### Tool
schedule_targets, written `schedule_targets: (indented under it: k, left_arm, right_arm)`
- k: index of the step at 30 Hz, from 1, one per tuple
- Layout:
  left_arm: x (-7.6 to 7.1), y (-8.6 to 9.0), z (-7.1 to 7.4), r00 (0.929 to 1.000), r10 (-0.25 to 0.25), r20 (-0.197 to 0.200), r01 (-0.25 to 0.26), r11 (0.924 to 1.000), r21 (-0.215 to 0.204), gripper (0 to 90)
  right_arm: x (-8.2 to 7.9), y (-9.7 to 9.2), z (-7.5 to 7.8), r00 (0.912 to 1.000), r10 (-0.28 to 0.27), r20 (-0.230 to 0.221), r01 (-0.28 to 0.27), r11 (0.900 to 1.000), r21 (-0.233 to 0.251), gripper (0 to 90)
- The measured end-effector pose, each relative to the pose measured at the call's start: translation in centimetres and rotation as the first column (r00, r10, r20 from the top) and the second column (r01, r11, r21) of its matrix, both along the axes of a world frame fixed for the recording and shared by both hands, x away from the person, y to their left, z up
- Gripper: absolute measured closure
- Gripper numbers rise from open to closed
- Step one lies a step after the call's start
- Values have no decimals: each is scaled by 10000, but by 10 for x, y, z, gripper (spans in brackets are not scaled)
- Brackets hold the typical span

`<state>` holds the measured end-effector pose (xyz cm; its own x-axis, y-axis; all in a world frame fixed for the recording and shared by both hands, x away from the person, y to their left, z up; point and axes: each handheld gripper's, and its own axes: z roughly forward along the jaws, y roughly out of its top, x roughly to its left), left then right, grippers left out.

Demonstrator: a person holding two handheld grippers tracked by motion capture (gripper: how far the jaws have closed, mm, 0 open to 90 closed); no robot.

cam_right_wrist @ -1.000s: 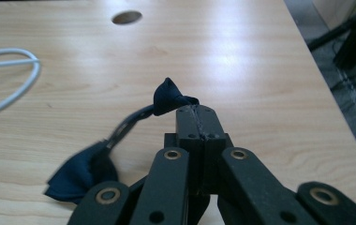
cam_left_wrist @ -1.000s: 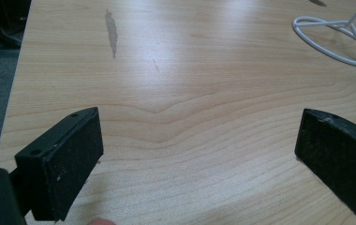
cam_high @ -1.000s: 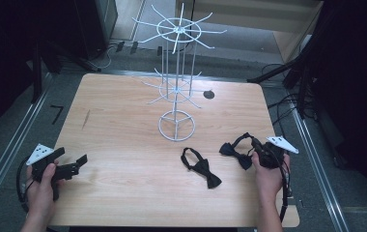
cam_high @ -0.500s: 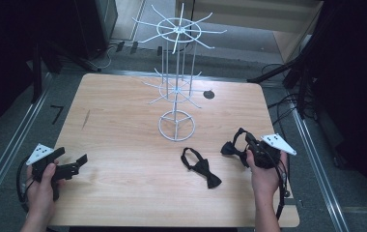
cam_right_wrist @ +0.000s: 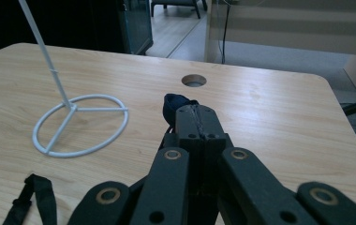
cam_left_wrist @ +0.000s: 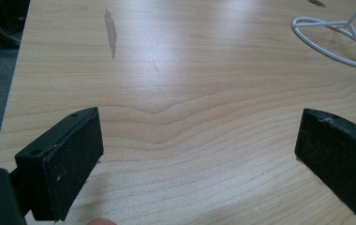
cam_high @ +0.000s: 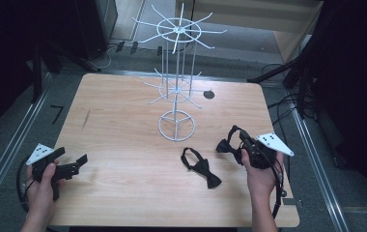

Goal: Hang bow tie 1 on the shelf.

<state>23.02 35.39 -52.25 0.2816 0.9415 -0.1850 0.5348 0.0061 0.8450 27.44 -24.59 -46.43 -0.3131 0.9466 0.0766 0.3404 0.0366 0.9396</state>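
Observation:
A white wire display rack [cam_high: 176,92] stands mid-table on a ring base [cam_high: 176,126], [cam_right_wrist: 80,124], [cam_left_wrist: 335,37]. One black bow tie [cam_high: 201,166] lies flat in front of the base; its strap [cam_right_wrist: 33,197] also appears in the right gripper view. My right gripper [cam_high: 239,140], [cam_right_wrist: 197,115] is shut on a second black bow tie [cam_high: 226,145], [cam_right_wrist: 176,104], which hangs from its tips just right of the first. At the table's front left, my left gripper [cam_high: 77,162], [cam_left_wrist: 199,154] is held wide open over bare wood, with nothing between its jaws.
A round cable hole [cam_high: 209,94], [cam_right_wrist: 194,80] sits in the wooden table [cam_high: 123,106] behind the rack on the right. The rack's thin arms [cam_high: 210,31] spread out at two heights. Dark stands and cables surround the table.
My right gripper has drawn the held bow tie slightly left and forward, lifting it. The left gripper and the lying bow tie have stayed put.

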Motion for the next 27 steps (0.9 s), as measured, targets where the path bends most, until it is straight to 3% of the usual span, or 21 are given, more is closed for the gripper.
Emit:
schedule_targets:
  k: [27]
  left_arm:
    - [0,0,0,10000,-7,19,7,10000,-38,16]
  right_arm:
    - [-11,34,25,9915,1173,561,-1189,9926,261,900]
